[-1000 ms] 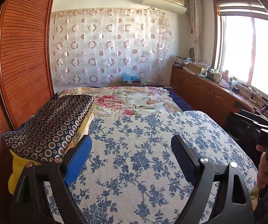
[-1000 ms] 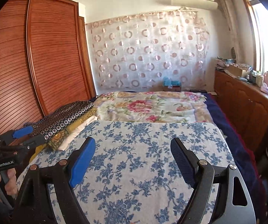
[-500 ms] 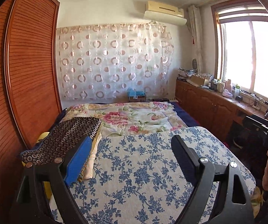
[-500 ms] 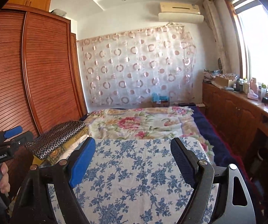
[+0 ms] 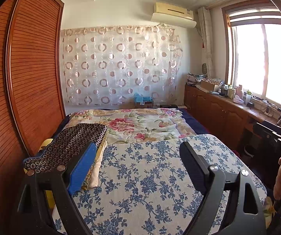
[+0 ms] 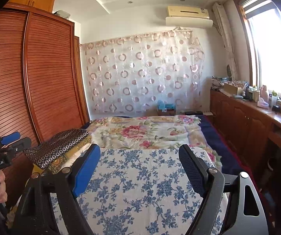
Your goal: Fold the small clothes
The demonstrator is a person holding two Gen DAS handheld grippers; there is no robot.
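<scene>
Both grippers, left gripper point(image 5: 138, 162) and right gripper point(image 6: 139, 164), we note with jaws wide open, empty, above the blue-flowered cloth point(image 5: 150, 176).

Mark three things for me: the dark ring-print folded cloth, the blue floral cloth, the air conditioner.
dark ring-print folded cloth point(image 5: 75, 141), left wrist view, middle of its top face
blue floral cloth point(image 6: 140, 178), right wrist view, bare middle between the claw fingers
air conditioner point(image 6: 188, 16), right wrist view, front of the housing

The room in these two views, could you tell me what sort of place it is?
Most likely a home bedroom: a bed with a floral quilt, a slatted wooden wardrobe beside it, and an air conditioner above a curtain.
</scene>
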